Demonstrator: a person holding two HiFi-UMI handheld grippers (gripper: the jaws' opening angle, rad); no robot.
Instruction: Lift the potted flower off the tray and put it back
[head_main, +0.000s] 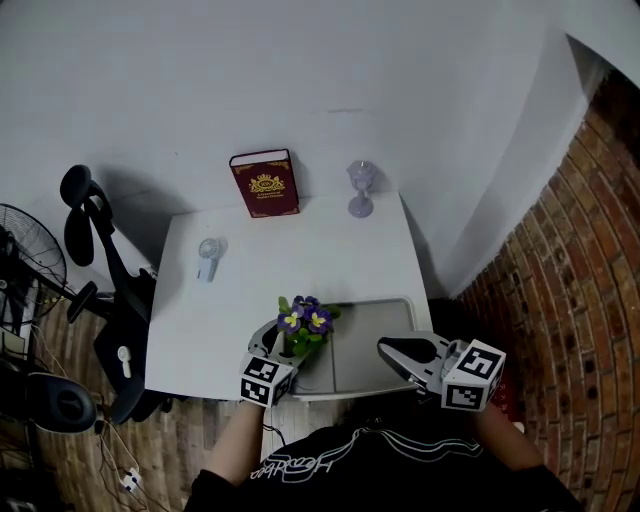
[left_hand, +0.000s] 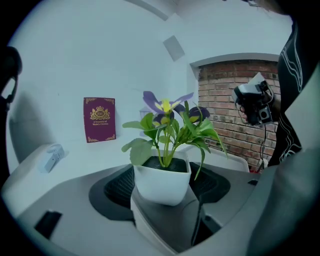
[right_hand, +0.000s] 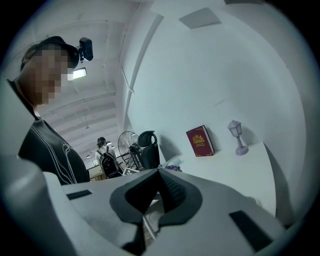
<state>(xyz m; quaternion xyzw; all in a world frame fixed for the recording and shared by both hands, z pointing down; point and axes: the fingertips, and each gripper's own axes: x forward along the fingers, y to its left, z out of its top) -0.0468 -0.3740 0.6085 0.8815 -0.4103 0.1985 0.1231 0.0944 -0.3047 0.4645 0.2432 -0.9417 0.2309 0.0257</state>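
Note:
The potted flower (head_main: 304, 322), purple and yellow blooms over green leaves in a white square pot (left_hand: 162, 181), stands at the left end of the grey tray (head_main: 378, 312). My left gripper (head_main: 276, 338) reaches around the pot from the near side. Its black pads (left_hand: 116, 188) flank the pot on either side, open, with no clear press on its walls. My right gripper (head_main: 388, 349) hovers above the tray's near right corner, apart from the plant. Its jaws (right_hand: 159, 174) are shut with nothing between them.
A dark red book (head_main: 265, 184) and a small purple lamp (head_main: 360, 188) stand against the back wall. A white hand fan (head_main: 208, 258) lies on the table's left. An office chair (head_main: 108, 300) and floor fan (head_main: 25, 262) stand left; a brick wall (head_main: 575, 270) is right.

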